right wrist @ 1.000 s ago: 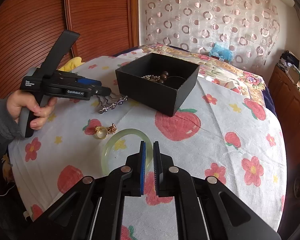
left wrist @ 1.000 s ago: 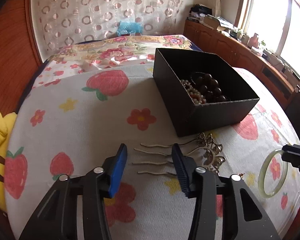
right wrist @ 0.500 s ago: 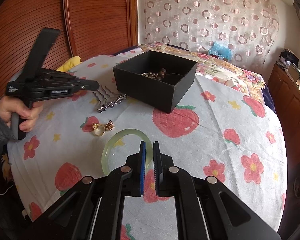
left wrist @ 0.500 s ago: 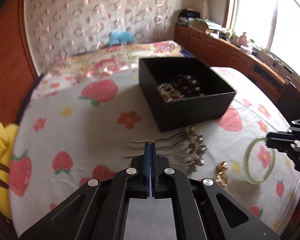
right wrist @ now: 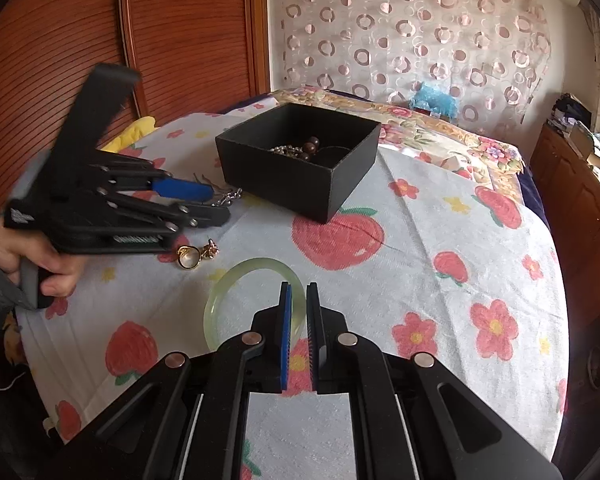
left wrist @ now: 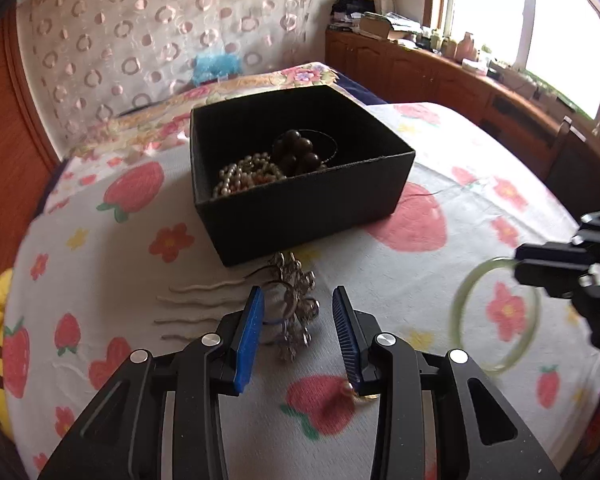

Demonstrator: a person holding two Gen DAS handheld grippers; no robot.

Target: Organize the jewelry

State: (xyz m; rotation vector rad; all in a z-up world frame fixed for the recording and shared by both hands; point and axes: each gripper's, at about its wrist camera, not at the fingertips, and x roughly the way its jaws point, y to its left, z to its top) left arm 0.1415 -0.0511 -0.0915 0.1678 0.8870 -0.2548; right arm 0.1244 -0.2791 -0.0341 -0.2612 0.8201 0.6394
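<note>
Jaws of the left gripper (left wrist: 298,304) are opening above the ornate silver hair comb (left wrist: 292,300), not gripping it; the right gripper (right wrist: 299,298) hangs shut over the pale green jade bangle (right wrist: 220,300).

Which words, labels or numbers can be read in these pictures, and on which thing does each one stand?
None can be read.
Left gripper: a pale mark at the rear of its body and a pale strip of print along its lower side, both too blurred to read.
Black box, green bangle, strawberry cloth: no text.
</note>
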